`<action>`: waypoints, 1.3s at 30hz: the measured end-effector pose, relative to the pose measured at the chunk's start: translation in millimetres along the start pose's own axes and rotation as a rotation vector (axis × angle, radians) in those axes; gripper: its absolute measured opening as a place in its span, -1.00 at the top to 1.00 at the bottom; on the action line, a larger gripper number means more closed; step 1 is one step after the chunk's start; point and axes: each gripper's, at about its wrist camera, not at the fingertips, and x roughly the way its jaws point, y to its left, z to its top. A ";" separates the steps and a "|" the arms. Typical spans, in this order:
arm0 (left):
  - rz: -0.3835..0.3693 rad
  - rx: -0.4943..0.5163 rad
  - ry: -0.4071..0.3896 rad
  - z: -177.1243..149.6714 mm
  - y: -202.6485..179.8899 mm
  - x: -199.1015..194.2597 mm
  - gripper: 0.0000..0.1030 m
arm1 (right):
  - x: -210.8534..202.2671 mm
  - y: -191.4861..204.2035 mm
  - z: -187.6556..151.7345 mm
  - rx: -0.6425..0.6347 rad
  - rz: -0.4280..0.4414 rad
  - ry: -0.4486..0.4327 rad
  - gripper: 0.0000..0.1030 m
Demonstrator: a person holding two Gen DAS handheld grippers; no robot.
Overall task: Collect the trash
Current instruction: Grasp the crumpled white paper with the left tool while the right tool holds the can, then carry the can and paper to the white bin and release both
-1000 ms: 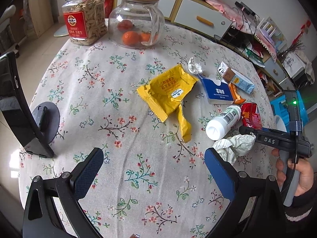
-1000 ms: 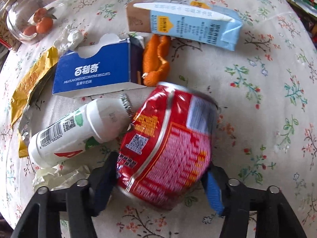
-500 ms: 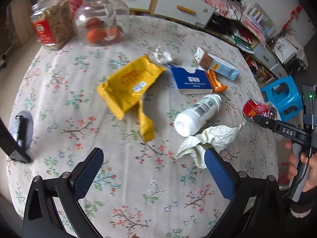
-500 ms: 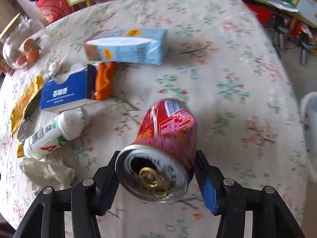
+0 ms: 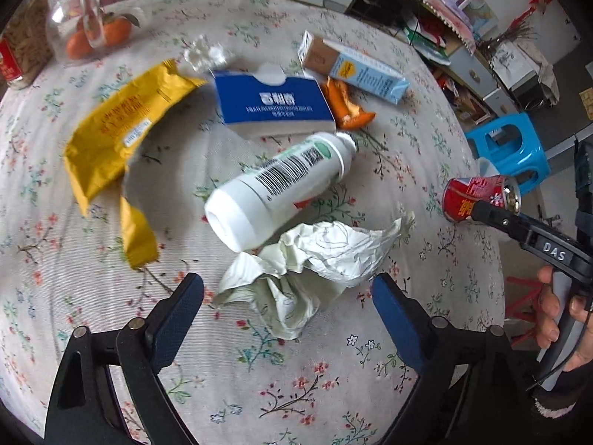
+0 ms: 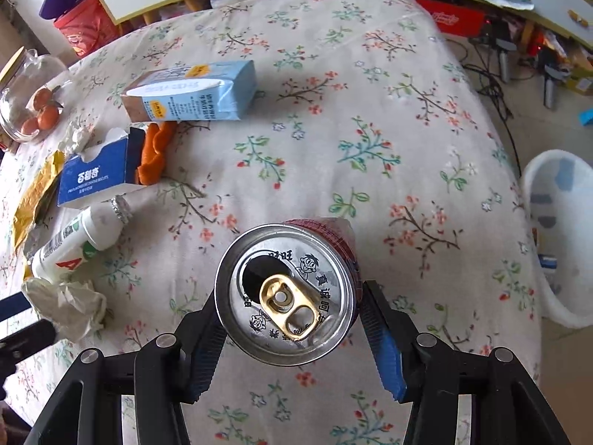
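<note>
Can (image 6: 287, 296) first: the red drink can sits clamped between the pads of our right gripper (image 6: 291, 320), lifted clear of the table (image 6: 370, 74), its opened silver top and gold pull tab turned toward the right wrist camera. From the left wrist view the same can (image 5: 478, 196) hangs at about three o'clock, past the edge of the floral cloth. A white bin (image 6: 559, 237) stands on the floor at three o'clock in the right view, well apart from the can.

Our left gripper (image 5: 287, 306) is closing — its blue pads flank the crumpled paper (image 5: 315, 259) without pressing on it, and the paper lies on the table. Just beyond the paper, at twelve o'clock from it, lies a white bottle (image 5: 281, 189) on its side, touching the wad. Farther out we see a blue box (image 5: 274, 105), an orange peel (image 5: 344, 105) beside it at three o'clock, and a light blue carton (image 5: 355, 68) past that. A yellow wrapper (image 5: 118, 133) sprawls at nine o'clock of the bottle — a small white wad (image 5: 205, 53) near its far end. A glass jar (image 5: 96, 18) with oranges stands at eleven o'clock.
</note>
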 end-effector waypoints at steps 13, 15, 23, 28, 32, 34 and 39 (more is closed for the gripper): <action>0.070 0.074 -0.028 -4.7 -22.4 6.8 0.09 | -9.5 -26.2 -7.5 0.034 -0.005 -0.006 -0.17; 0.076 0.092 -0.040 -5.1 -27.2 5.6 0.38 | -11.0 -29.6 -7.7 0.040 -0.004 -0.008 -0.17; 0.076 0.111 -0.060 -5.6 -42.8 5.2 0.43 | -21.1 -47.0 -7.4 0.075 0.001 -0.029 -0.17; 0.055 0.127 -0.075 -2.2 -56.9 2.2 0.43 | -28.6 -62.6 -7.0 0.098 0.003 -0.043 -0.17; 0.040 0.149 -0.083 0.1 -73.0 0.2 0.43 | -34.1 -77.4 -7.6 0.120 0.001 -0.054 -0.17; 0.034 0.170 -0.084 1.7 -85.4 1.8 0.43 | -36.5 -86.7 -8.2 0.134 -0.001 -0.057 -0.17; 0.032 0.231 -0.072 7.2 -116.4 10.2 0.43 | -42.5 -117.5 -11.4 0.184 -0.014 -0.064 -0.17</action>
